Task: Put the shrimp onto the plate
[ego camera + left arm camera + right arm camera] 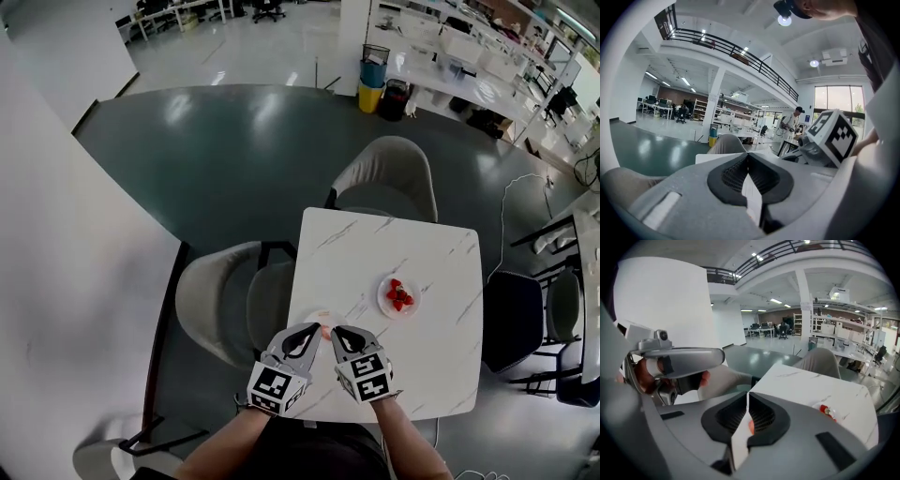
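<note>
Both grippers hover over the near edge of the white marble table (422, 375), tips almost touching each other. My right gripper (335, 331) (747, 397) has its jaws drawn together, and a small orange-pink shrimp (750, 426) (325, 330) shows between its pads. My left gripper (317, 330) (748, 157) is shut with nothing in it. A pale plate (314, 317) lies just beyond the tips, partly hidden by them. Further right, a second small plate (384, 302) (820, 405) carries several red shrimp (398, 294).
A grey chair (389, 178) stands at the table's far side and another (220, 300) at its left. A dark chair (513, 319) stands to the right. In the left gripper view the marker cube (832, 136) of the right gripper fills the right side.
</note>
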A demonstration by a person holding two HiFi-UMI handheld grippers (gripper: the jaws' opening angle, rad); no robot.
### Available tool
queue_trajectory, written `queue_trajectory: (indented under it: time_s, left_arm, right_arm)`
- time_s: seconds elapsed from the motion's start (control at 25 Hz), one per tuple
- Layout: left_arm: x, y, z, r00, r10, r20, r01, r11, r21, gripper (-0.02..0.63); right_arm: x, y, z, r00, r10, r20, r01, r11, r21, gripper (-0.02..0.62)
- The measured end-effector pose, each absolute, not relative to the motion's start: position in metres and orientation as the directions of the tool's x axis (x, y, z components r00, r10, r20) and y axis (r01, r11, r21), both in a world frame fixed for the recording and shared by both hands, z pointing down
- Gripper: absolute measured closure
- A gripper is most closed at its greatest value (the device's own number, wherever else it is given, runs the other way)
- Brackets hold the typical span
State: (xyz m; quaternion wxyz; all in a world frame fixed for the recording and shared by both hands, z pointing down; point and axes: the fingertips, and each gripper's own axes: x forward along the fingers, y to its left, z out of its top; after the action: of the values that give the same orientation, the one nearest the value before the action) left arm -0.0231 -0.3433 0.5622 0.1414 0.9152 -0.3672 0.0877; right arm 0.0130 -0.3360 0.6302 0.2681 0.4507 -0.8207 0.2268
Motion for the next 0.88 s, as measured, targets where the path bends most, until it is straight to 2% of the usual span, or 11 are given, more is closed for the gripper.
queue_trajectory:
  time_s: [0.56,0.88]
  left_arm:
    - [0.002,-0.336,0.495,0.736,-0.64,0.219,-0.674,-0.723,0.153,0.598]
    - [0.009,-0.332,0.47,0.742,-0.648,0.175,-0.67,-0.729,0.141,0.598]
  right_arm:
    - [0.032,-0.345,0.52,-0.432,-0.8,0.416,-0.897,0.429,-0.105,0.592]
    - [0.042,-0.342,0.489,-0.411,-0.849,0.332,-0.911,0.398,-0.109,0.594]
